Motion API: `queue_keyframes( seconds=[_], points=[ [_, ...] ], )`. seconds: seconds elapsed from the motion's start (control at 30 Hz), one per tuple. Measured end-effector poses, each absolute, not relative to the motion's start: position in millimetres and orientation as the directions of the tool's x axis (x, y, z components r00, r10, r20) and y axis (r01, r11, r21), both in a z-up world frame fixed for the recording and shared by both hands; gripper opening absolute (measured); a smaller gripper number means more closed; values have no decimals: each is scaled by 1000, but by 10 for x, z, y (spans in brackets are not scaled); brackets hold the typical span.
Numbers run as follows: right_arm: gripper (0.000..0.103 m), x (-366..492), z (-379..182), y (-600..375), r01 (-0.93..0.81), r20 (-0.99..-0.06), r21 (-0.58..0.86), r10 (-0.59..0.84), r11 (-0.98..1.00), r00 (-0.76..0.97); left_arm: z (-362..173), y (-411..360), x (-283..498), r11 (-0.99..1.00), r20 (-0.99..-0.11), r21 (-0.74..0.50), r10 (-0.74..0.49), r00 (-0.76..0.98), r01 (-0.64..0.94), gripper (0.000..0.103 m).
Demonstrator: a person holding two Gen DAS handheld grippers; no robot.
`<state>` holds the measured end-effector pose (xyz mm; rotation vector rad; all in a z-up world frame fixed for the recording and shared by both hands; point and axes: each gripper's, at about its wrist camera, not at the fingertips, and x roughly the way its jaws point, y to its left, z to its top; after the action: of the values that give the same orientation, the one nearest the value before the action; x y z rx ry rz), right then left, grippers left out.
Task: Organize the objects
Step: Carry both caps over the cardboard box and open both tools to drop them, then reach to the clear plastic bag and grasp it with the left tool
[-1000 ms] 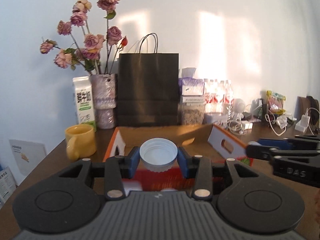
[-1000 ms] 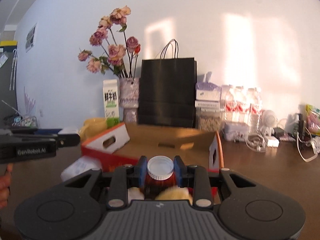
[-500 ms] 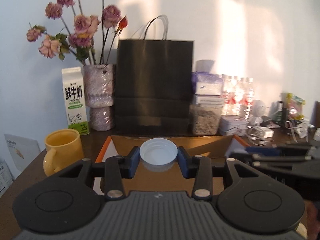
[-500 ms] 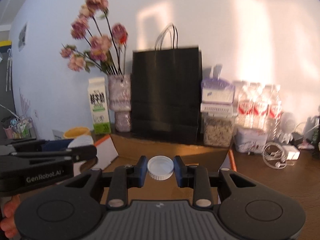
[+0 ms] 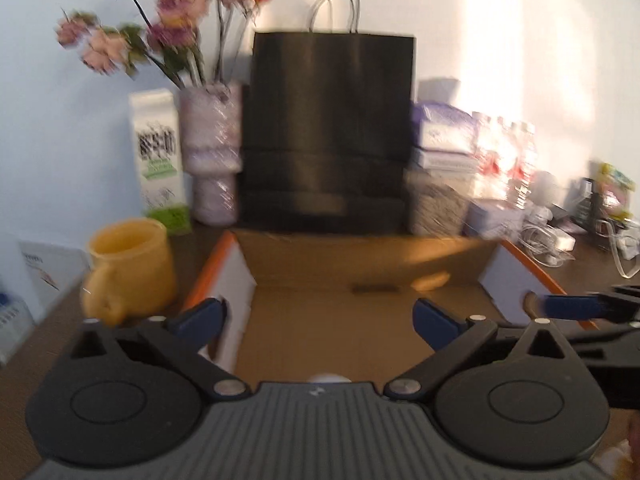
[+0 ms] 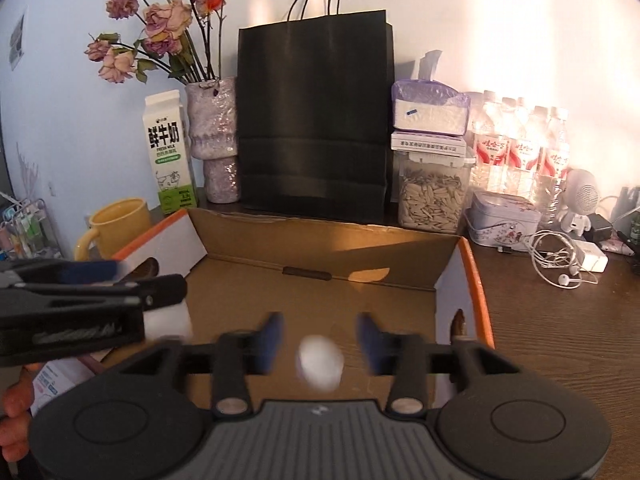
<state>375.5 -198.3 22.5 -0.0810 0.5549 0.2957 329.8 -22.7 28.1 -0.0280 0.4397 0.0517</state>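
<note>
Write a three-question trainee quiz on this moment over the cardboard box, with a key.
1. True or false: the right gripper is clamped on the white cap.
2. What stands directly behind the cardboard box? A) yellow mug B) black paper bag C) milk carton
3. Fill in: the left gripper's fingers are spread wide and hold ______.

Key: 1 false, its fingers have just opened and the blurred cap is loose between them; 2 B; 3 nothing.

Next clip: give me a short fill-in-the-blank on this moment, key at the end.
1. The mug left of the cardboard box is ____ in colour.
2. The paper bag behind the box is ____.
3. The right gripper is ____, a white cap loose between its fingers.

Missing words: yellow; black; open
</note>
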Motion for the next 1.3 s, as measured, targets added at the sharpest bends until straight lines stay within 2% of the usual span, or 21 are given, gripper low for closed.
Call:
queue_keyframes(
  seconds=[0.03, 0.07, 0.1, 0.47, 0.7, 1.3],
  points=[
    [87, 3751, 226, -1994, -293, -529, 1, 249, 956, 811, 295, -214, 3293, 998, -427, -27, 35, 903, -52, 103],
    [98, 3747, 230, -2008, -290, -527, 9, 251, 957, 812, 300, -199, 3288, 998, -428, -38, 33, 903, -54, 103],
    [99, 3751, 237, -2022, -287, -524, 13, 251, 958, 814, 307, -197, 3292, 998, -430, -37, 37, 902, -59, 103],
    [103, 3739, 265, -2024, -288, -522, -2, 244, 958, 817, 330, -216, 3280, 998, -427, -31, 34, 903, -53, 103],
    [103, 3650, 345, -2030, -294, -501, -11, 249, 956, 829, 422, -236, 3168, 998, -396, -25, 42, 917, -57, 103],
    [103, 2802, 564, -2255, -292, -455, -11, 255, 956, 853, 624, -315, 2336, 999, -387, 1, 41, 921, -44, 103]
  ],
)
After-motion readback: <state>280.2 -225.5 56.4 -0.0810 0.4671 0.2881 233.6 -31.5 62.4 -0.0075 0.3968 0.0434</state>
